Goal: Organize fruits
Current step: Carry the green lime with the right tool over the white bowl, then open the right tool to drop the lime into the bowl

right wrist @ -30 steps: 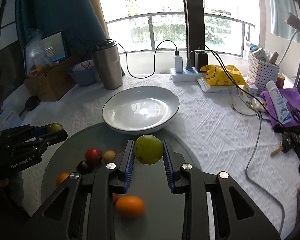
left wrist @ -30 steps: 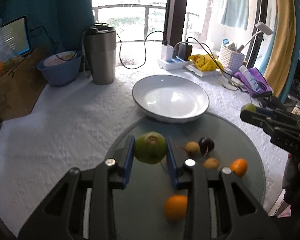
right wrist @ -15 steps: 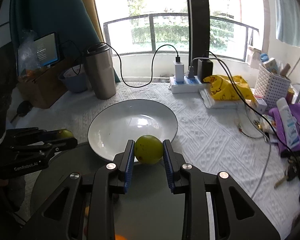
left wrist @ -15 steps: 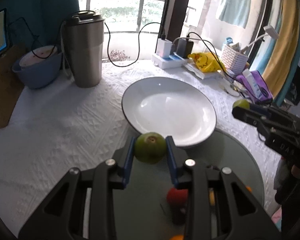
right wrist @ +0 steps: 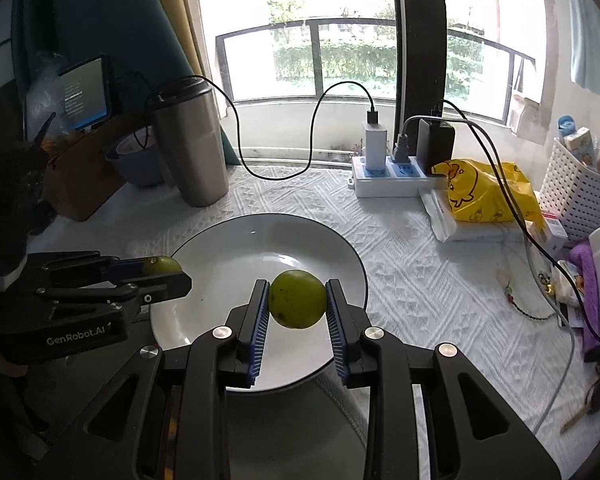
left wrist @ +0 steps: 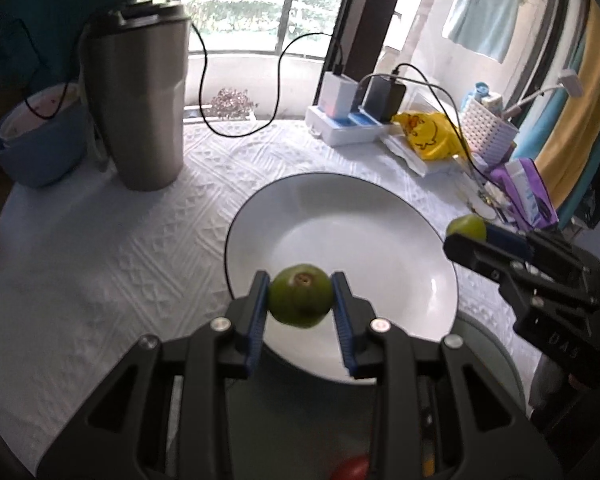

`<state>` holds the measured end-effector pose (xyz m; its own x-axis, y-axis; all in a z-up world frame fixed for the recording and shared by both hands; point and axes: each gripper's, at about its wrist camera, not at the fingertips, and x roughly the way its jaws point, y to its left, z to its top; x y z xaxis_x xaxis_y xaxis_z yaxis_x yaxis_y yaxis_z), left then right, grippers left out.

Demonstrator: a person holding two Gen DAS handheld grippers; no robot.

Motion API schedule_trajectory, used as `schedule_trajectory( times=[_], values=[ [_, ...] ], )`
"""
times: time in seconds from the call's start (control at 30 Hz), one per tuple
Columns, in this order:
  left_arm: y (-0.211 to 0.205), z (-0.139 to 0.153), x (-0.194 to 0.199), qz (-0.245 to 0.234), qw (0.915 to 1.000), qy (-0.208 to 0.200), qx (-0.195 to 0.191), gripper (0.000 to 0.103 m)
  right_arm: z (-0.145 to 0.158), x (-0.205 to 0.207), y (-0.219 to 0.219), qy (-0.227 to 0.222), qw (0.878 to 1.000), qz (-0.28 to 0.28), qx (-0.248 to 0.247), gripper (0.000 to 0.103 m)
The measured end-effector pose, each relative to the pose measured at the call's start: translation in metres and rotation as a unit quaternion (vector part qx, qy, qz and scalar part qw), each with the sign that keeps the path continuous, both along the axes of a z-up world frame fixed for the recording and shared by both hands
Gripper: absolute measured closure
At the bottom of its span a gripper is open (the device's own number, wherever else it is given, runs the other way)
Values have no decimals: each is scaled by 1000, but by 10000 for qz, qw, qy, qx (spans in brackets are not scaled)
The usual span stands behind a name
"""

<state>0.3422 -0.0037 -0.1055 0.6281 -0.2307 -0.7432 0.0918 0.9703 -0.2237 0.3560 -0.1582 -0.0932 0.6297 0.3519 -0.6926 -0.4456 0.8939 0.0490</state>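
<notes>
The left gripper (left wrist: pixel 300 300) squeezes a round green fruit (left wrist: pixel 300 301) between its two blue pads (left wrist: pixel 258 320) — the fruit has a small brown dimple on top and hangs in the air over the near edge of a big white plate (left wrist: pixel 380 248); the right gripper (right wrist: pixel 298 300) squeezes a second green fruit (right wrist: pixel 298 299), a bit more yellow with tiny dark spots, and this one also hangs over the near part of the same plate (right wrist: pixel 228 264); each gripper shows up in the other one's camera, the right gripper (left wrist: pixel 512 264) at the plate's right edge and the left gripper (right wrist: pixel 148 276) at the plate's left edge, each with a bit of green fruit peeking out at its tip; nothing lies on the plate, which sits on a white bumpy tablecloth (left wrist: pixel 100 260) and overlaps the far edge of a round gray-green tray (left wrist: pixel 492 360); a small red fruit (left wrist: pixel 350 468) peeks out on the tray at the very bottom of the left view — partly hidden by the gripper; behind the plate stand a tall steel tumbler (left wrist: pixel 140 100) with a dark lid, a blue bowl (left wrist: pixel 36 148) just beside it, a white power strip (right wrist: pixel 388 178) with chargers plugged in, a yellow bag (right wrist: pixel 488 192) with a duck on it, and a white basket (right wrist: pixel 576 196) at the right.
</notes>
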Motion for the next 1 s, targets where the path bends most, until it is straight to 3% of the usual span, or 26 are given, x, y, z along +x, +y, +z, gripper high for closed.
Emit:
schedule_trajectory(
  times=[0.17, 0.57, 0.7, 0.77, 1.0],
  values=[
    [4, -12, 17, 114, 9996, 254, -97, 71, -9, 15, 0, 132, 9999, -27, 14, 73],
    [3, -16, 30, 85, 9993, 337, -102, 69, -20, 41, 15, 306, 9994, 125, 48, 73],
    [5, -14, 30, 93, 9994, 288, -163, 67, -23, 48, 24, 347, 9992, 209, 57, 73],
    [6, -12, 30, 117, 9995, 233, -174, 57, -25, 52, 27, 382, 9990, 238, 75, 73],
    [21, -1, 24, 242, 9992, 45, -311, 57, -31, 64, 41, 551, 9977, 364, 150, 73]
  ],
)
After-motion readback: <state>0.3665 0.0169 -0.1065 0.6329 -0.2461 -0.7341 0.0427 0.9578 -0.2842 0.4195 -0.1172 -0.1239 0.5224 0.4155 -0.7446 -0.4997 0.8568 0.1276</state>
